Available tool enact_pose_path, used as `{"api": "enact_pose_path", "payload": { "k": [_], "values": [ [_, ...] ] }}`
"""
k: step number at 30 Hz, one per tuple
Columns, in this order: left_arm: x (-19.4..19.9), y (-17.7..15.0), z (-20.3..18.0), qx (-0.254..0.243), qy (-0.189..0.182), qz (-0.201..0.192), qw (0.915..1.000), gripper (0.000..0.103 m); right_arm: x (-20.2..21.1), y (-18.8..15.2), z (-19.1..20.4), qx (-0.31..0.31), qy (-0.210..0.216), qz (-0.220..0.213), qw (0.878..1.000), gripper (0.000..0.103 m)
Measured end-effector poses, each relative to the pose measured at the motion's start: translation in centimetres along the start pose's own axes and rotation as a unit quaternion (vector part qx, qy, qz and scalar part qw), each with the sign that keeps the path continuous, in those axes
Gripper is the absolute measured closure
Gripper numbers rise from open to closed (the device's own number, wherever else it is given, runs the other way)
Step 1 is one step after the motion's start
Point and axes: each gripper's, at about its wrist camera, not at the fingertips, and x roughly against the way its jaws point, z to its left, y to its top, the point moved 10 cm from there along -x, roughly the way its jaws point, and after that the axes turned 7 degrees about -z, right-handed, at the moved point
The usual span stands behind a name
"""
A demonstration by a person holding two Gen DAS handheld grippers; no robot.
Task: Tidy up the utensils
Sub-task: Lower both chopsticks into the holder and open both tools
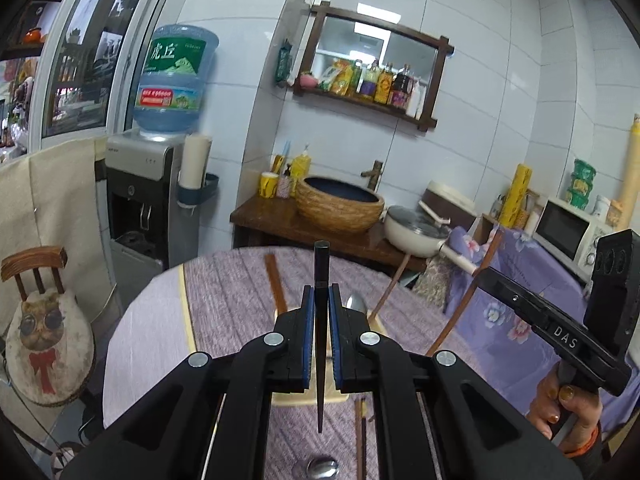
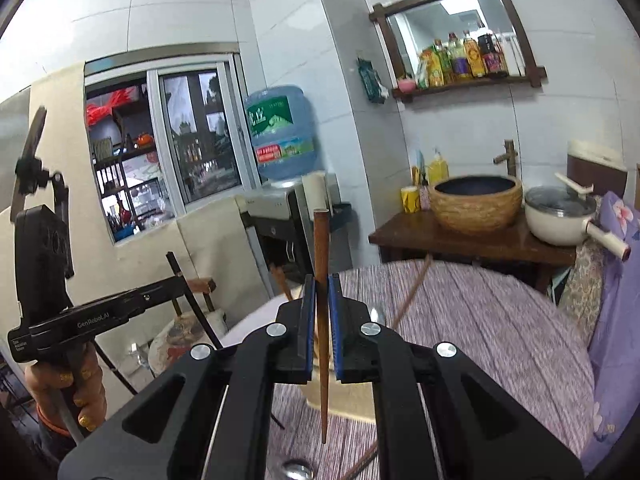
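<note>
Above the round purple table (image 1: 160,320), whose far edge curves just ahead with open air around both tools, the left gripper (image 1: 321,300) pinches a dark chopstick (image 1: 321,272) upright and the right gripper (image 2: 321,292) a brown chopstick (image 2: 320,240), tiled kitchen wall (image 1: 480,100) beyond.

A black chopstick (image 1: 321,320) is being shown between blue pads (image 1: 308,336), a reddish-brown chopstick (image 2: 321,320) likewise. Purple streaked tablecloth (image 1: 240,292) is being seen mid-frame, purple floral cloth (image 1: 532,280) at right, tan woven basin (image 1: 340,208), blue water bottle (image 1: 172,80) upper left.
</note>
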Motion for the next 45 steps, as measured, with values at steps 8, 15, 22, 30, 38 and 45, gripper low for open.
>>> {"api": "enact_pose_path", "payload": {
  "k": [8, 15, 22, 30, 38, 45],
  "values": [
    [-2.3, 6.7, -0.2, 0.016, 0.018, -0.045, 0.9987, 0.095, -2.5, 5.8, 0.1, 0.01, -0.026, -0.041, 0.999, 0.095],
    [-5.9, 5.4, 1.1, 0.021, 0.048, -0.041, 0.9978, 0.095, -5.4, 4.3, -1.6, 0.014, -0.059, -0.046, 0.997, 0.095],
    [-8.9, 0.2, 2.4, 0.025, 0.056, 0.008, 0.9981, 0.095, -8.2, -1.3, -3.5, -0.009, -0.068, 0.002, 0.998, 0.095],
    [-10.4, -4.5, 3.1, 0.024, 0.064, 0.05, 0.9964, 0.095, -9.2, -4.8, -4.5, -0.019, -0.077, 0.029, 0.996, 0.095],
    [-11.0, -5.8, 3.6, 0.03, 0.066, 0.067, 0.9951, 0.095, -9.5, -6.1, -5.3, -0.035, -0.086, 0.04, 0.995, 0.095],
    [-10.2, -5.5, 3.2, 0.031, 0.058, 0.055, 0.9963, 0.077, -8.9, -6.3, -5.5, -0.034, -0.088, 0.031, 0.995, 0.095]
  ]
}}
